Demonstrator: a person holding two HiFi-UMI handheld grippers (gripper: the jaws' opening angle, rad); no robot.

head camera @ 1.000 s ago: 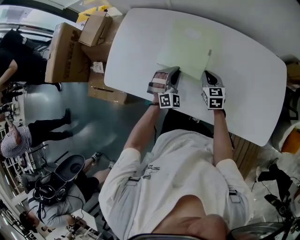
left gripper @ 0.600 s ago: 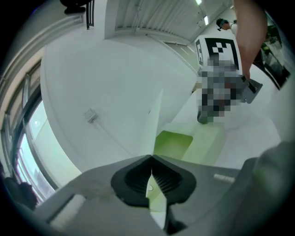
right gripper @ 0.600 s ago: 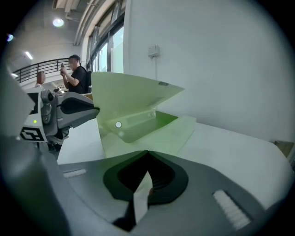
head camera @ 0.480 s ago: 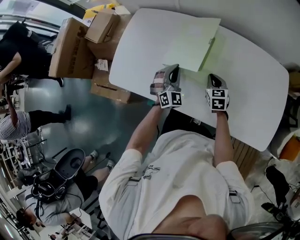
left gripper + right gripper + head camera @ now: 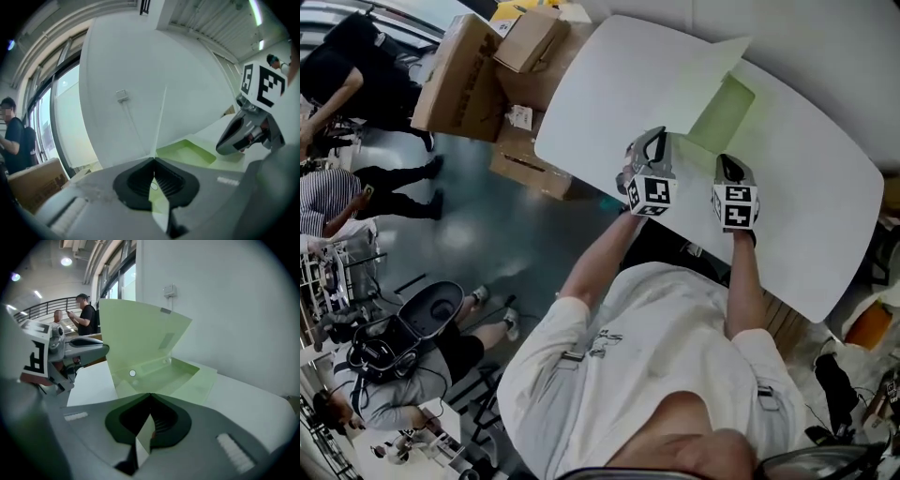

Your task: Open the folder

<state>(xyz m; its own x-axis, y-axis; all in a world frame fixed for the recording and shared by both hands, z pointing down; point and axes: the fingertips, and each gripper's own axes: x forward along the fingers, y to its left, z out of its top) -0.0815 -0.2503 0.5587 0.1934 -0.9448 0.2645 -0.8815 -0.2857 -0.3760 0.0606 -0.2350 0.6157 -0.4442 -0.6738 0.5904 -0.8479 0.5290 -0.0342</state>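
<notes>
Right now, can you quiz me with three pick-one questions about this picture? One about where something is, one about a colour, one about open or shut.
1. Where are the cardboard boxes?
A. In the person's lap
B. Beside the table
C. Hanging on a wall

2. What colour is the folder?
A. Light green
B. Red
C. Black

3. The folder's cover is:
A. Lying flat shut
B. Lifted up
C. Torn off

Answers:
1. B, they are stacked just past the table's edge.
2. A, both flaps look pale green.
3. B, the left gripper pinches the cover in its fingers, and it stands up off the table.
</notes>
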